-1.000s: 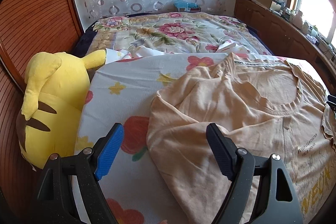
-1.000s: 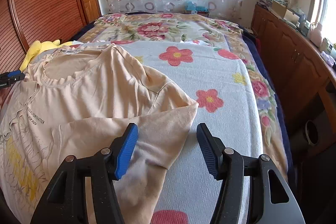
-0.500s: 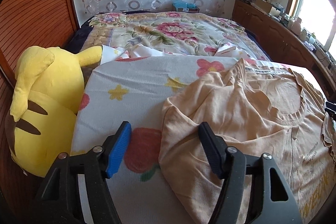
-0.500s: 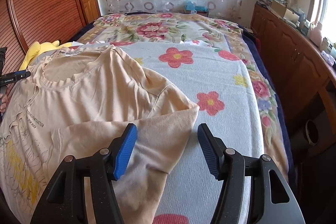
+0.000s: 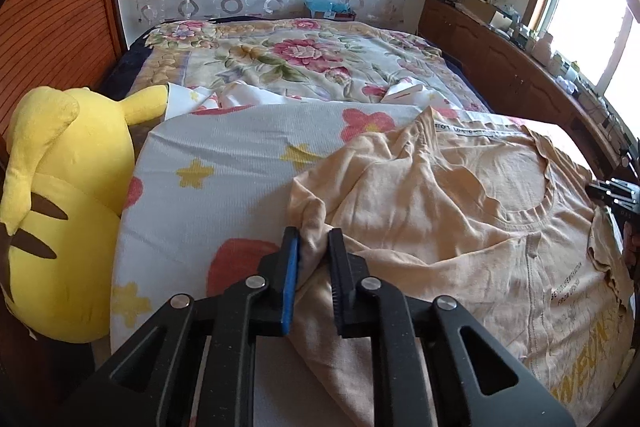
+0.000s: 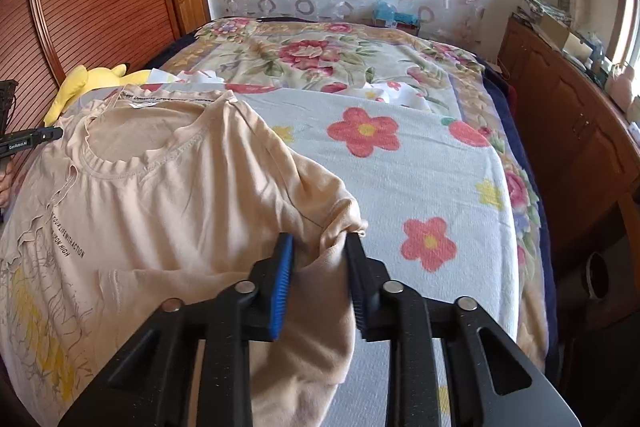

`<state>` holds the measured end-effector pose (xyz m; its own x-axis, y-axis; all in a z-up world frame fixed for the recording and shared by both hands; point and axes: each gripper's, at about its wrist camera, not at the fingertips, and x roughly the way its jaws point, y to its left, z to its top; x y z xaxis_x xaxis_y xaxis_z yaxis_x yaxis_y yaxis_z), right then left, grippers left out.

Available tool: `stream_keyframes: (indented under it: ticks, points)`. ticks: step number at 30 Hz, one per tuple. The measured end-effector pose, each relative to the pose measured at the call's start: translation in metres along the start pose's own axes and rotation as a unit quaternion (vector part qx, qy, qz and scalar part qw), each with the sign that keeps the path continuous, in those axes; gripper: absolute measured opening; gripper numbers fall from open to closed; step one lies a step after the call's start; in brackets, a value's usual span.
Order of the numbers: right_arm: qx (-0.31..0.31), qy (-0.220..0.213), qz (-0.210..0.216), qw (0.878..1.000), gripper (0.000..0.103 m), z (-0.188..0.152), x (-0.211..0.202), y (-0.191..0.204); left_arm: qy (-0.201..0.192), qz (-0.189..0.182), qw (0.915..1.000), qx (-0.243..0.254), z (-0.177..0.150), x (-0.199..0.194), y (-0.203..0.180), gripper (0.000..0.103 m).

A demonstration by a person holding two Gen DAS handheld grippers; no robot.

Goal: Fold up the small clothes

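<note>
A peach T-shirt [image 5: 460, 227] [image 6: 160, 207] with printed text lies face up on the flowered blanket, neckline toward the far side. My left gripper [image 5: 312, 233] is at the shirt's left sleeve; its jaws are closing, and the sleeve edge stands bunched and pinched between the pads. My right gripper [image 6: 319, 239] is at the right sleeve; its jaws are closing too, with a puckered fold of sleeve cloth gripped between the pads. The shirt's lower hem is out of view.
A yellow plush toy [image 5: 60, 207] [image 6: 92, 79] leans at the bed's left edge against a slatted wooden wall [image 5: 52, 27]. The white flowered blanket [image 6: 420, 179] lies over a floral quilt [image 5: 304, 55]. A wooden cabinet [image 6: 568, 131] runs along the right side.
Both grippers' jaws have drawn together from wide apart onto the sleeves, and the cloth has bunched up between the pads. The left gripper shifted onto the sleeve edge.
</note>
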<state>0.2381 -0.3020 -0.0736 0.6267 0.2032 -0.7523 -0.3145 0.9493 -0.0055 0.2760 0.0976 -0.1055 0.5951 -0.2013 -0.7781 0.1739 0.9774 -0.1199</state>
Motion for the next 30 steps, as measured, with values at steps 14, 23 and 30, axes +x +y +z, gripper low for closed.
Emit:
stream_keyframes:
  ticks: [14, 23, 30]
  points:
    - [0.019, -0.079, 0.025, 0.996, 0.005, 0.002, -0.047, 0.023, -0.084, -0.018, 0.9959, 0.029, -0.017, -0.085, -0.047, 0.006]
    - [0.015, -0.135, 0.046, 0.99, 0.005, -0.048, -0.123, 0.052, -0.132, -0.033, 0.99, 0.036, -0.071, -0.149, -0.062, 0.006]
    - [0.033, -0.158, 0.042, 0.986, 0.004, -0.121, -0.172, 0.044, -0.158, -0.019, 0.9872, 0.005, -0.138, -0.191, -0.047, 0.006]
